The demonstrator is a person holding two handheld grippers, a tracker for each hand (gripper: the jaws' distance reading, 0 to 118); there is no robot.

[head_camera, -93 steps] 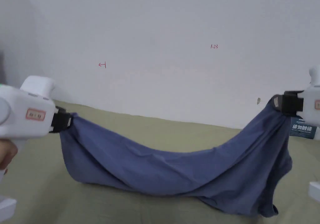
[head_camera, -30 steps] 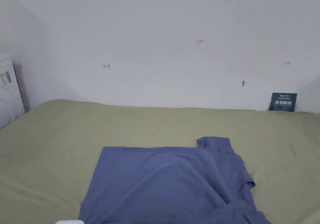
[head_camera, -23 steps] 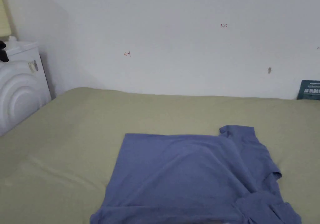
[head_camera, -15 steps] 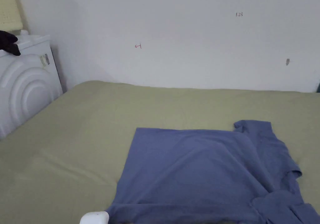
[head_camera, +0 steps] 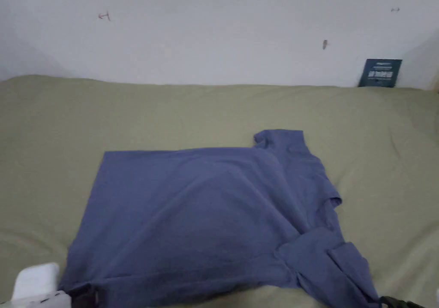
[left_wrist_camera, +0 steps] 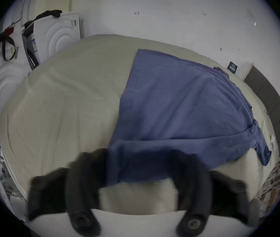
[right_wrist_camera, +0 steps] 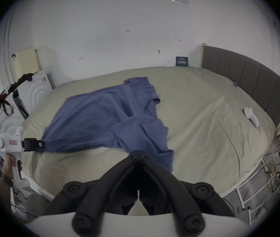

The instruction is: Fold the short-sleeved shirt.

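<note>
Overhead, we see the blue shirt [head_camera: 201,210] spread on the olive bed [head_camera: 386,150], our left gripper [head_camera: 83,297] at its near-left corner. Through the left gripper view, our jaws stand wide apart with the hem draped between them. From the right gripper view, our right gripper [right_wrist_camera: 138,152] is pinched closed, empty, just beside a sleeve.

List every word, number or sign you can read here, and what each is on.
"1.23": red writing on the wall, barely legible.
Red arrow-like mark on the wall: no words.
Dark card against the wall: print too blurred.
Left gripper label: too small.
</note>
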